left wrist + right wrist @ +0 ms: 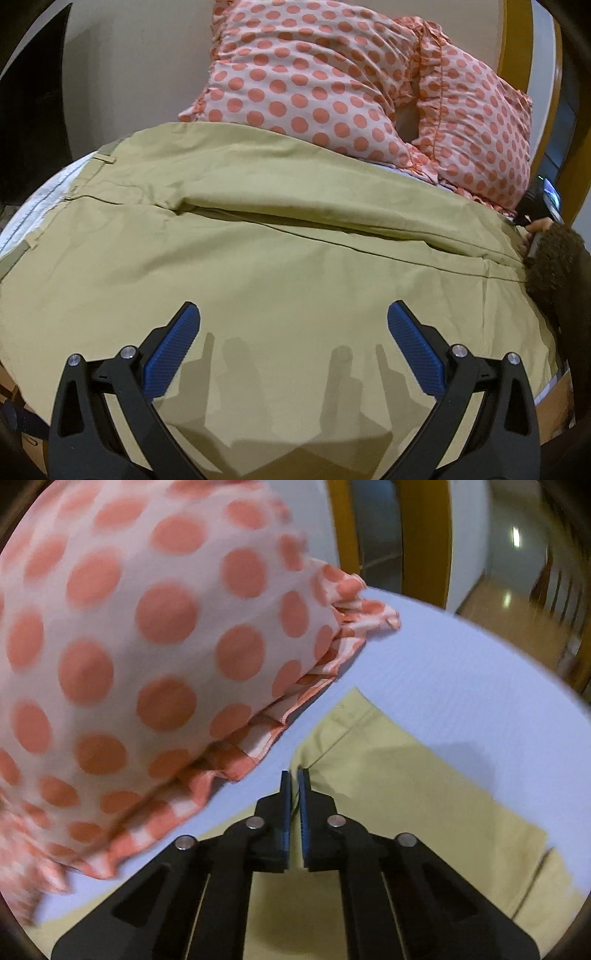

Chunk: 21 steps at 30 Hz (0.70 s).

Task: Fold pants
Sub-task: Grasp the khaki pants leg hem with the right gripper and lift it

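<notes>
Khaki pants [280,236] lie spread flat on the bed, waistband at the left, legs running right. My left gripper [293,317] is open and hovers just above the near leg, with its blue pads [173,354] wide apart. In the right wrist view the pant leg [399,797] ends in a hem on the pale sheet. My right gripper [294,775] is shut, with its tips at the hem's corner edge. I cannot tell whether cloth is pinched between the pads. The right gripper also shows in the left wrist view [535,206] at the far right.
A pink pillow with orange dots [332,81] lies behind the pants and fills the left of the right wrist view [129,646]. The pale sheet [461,672] ends at the bed edge. A wooden door frame [424,535] and shiny floor lie beyond.
</notes>
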Each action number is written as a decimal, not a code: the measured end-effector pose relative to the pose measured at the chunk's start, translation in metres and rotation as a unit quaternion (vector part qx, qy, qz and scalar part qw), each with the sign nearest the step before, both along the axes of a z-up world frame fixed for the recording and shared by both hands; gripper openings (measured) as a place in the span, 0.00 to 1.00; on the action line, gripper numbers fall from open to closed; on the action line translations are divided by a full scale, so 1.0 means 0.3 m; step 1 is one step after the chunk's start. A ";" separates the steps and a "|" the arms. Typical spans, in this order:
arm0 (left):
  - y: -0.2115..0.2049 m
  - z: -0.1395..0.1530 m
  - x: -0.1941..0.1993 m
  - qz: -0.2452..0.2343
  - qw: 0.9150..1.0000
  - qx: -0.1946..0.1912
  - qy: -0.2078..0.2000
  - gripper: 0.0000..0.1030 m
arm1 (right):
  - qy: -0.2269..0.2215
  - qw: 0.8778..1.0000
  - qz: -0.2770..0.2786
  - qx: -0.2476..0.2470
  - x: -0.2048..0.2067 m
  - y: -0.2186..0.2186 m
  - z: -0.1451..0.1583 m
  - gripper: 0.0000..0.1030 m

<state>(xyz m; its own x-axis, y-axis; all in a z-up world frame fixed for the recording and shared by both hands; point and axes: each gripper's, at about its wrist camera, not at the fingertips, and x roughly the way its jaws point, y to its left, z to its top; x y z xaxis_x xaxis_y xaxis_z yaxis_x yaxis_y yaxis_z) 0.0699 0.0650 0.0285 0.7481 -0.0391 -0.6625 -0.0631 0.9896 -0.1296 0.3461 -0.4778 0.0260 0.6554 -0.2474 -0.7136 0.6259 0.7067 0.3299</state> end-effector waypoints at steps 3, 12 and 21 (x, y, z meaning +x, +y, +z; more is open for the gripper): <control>0.036 0.023 -0.036 0.012 1.000 -0.010 -0.016 0.98 | -0.093 0.995 0.019 0.042 -0.150 -0.019 0.061 0.03; 0.130 0.101 -0.052 -0.006 0.997 -0.050 -0.052 0.98 | -0.244 0.956 0.095 0.133 -0.949 0.007 0.063 0.03; 0.271 0.192 0.094 -0.009 0.985 -0.160 -0.062 0.98 | -0.169 0.954 0.082 0.234 -1.043 -0.018 -0.139 0.44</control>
